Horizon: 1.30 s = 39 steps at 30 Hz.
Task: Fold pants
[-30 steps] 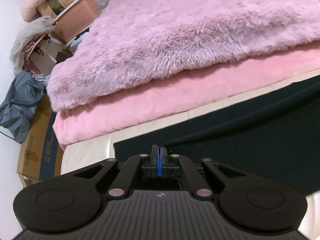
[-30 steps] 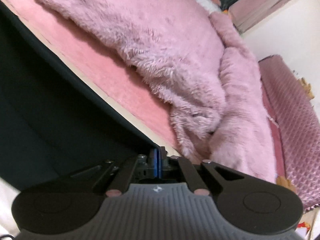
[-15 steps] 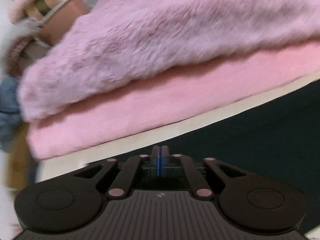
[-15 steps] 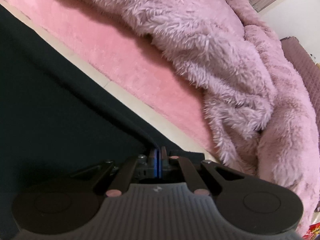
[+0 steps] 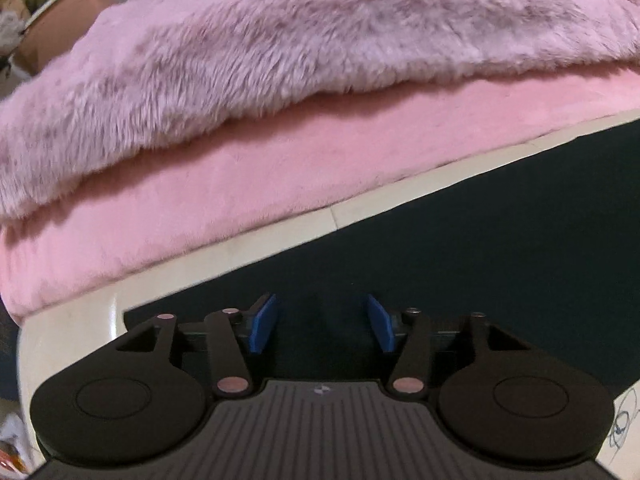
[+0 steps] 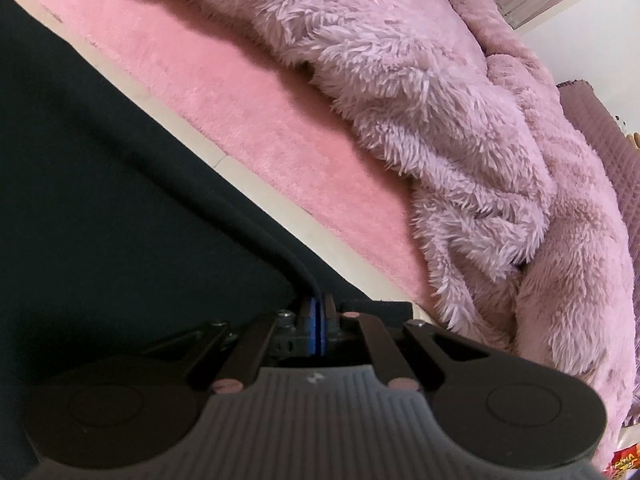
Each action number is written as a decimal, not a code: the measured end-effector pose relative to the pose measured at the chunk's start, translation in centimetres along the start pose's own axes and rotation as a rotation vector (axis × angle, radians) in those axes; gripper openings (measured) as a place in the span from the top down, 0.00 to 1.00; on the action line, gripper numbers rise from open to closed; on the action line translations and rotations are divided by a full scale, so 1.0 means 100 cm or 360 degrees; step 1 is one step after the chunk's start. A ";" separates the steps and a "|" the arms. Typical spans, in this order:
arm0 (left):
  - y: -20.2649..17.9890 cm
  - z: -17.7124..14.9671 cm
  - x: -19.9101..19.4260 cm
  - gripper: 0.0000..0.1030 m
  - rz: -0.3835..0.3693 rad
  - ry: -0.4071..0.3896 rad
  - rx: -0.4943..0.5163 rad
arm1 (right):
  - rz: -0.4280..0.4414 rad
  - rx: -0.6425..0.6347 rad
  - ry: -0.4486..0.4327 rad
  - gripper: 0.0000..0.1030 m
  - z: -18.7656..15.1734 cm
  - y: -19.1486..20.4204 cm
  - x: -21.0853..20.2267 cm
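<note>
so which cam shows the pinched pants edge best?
Right wrist: the right gripper is shut on the pants, whose edge runs straight into its fingers. Left wrist shows only flat pants under an open left gripper.

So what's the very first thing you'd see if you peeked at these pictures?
The big fluffy pink blanket heaped across the top of both views. Below it, the dark pants lie flat on the cream surface. The left claw has just been opening its blue pads over the cloth, nothing pinched, while the right claw is shut on a raised fold of pants.
</note>
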<state>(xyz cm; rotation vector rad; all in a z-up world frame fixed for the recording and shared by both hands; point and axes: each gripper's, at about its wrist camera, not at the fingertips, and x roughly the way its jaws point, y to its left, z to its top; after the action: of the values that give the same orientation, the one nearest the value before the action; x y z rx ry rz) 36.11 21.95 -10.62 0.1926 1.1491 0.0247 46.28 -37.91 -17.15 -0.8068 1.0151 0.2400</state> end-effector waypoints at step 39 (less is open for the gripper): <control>-0.024 0.017 -0.033 0.98 0.0311 -0.0298 -0.0182 | -0.0107 0.0215 -0.0080 1.00 0.007 -0.016 -0.026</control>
<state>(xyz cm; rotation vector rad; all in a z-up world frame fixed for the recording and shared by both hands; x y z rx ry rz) 36.10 19.01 -7.38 0.2010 0.9359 0.2402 46.16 -38.09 -14.04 -0.7078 0.9450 0.1319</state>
